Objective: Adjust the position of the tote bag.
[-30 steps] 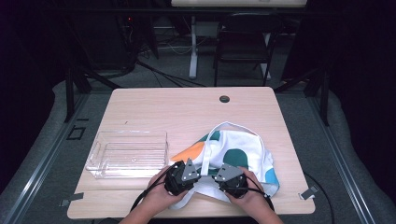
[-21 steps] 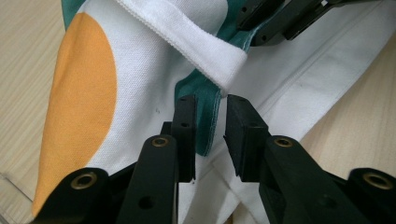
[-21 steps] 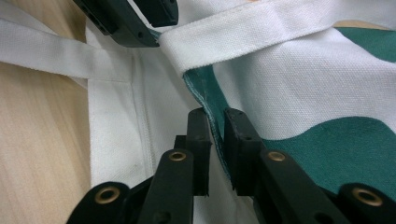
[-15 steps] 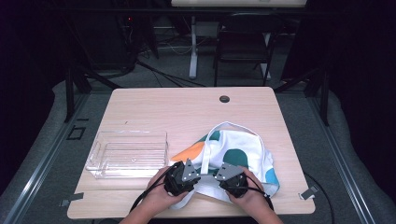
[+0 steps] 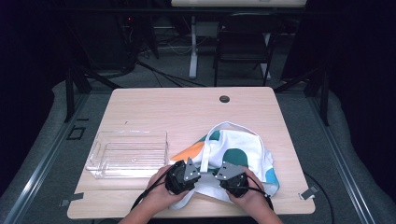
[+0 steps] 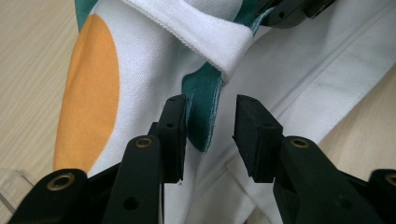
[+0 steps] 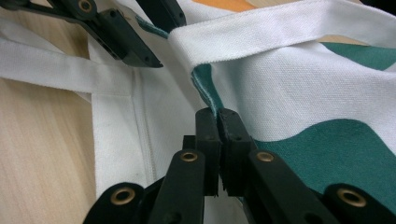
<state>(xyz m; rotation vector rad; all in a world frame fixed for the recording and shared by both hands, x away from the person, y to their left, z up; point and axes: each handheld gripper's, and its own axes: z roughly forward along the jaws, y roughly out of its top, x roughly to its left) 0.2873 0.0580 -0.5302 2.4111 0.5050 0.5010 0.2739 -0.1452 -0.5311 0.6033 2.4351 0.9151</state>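
A white cloth bag (image 5: 243,149) with teal and orange patches lies crumpled at the table's near right. Both hands hold grippers at its near edge, tips facing each other. My right gripper (image 7: 217,114) is shut on a teal hem (image 7: 203,86) of the bag, just below a white strap (image 7: 261,32). My left gripper (image 6: 210,112) is open and its jaws have just been opening. The same teal hem (image 6: 203,107) hangs between its pads, against the left one and apart from the right one. In the high view the left gripper (image 5: 201,179) and right gripper (image 5: 214,179) nearly meet.
A clear plastic box (image 5: 128,154) stands left of the bag, close to the left hand. A dark cable hole (image 5: 224,99) sits at the table's far side. The wooden table's (image 5: 154,112) near edge runs just under both hands. A chair (image 5: 240,46) stands beyond the table.
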